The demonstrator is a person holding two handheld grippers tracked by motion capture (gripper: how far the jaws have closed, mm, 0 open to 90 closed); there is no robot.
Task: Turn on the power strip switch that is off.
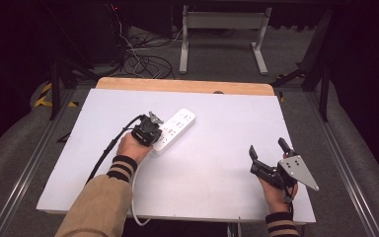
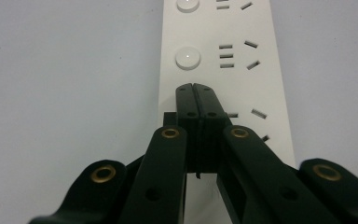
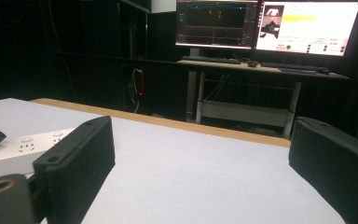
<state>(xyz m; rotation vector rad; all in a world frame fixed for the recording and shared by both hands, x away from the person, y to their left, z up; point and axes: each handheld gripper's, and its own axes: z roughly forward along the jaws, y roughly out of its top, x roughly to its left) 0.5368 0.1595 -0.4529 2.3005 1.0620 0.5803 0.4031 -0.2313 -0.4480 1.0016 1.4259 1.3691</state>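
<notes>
Left hand-held gripper (image 2: 196,88), jaws together, tips pressed on a white power strip (image 1: 173,130), right hand-held gripper (image 1: 268,149) spread wide over the tabletop (image 1: 212,163)

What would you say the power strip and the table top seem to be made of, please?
Power strip: likely hard plastic, smooth white, slightly glossy, with crisply moulded slots and round buttons. Table top: a matte pale sheet, material unclear, over what looks like a wooden board, whose tan edge shows along the far side.
</notes>
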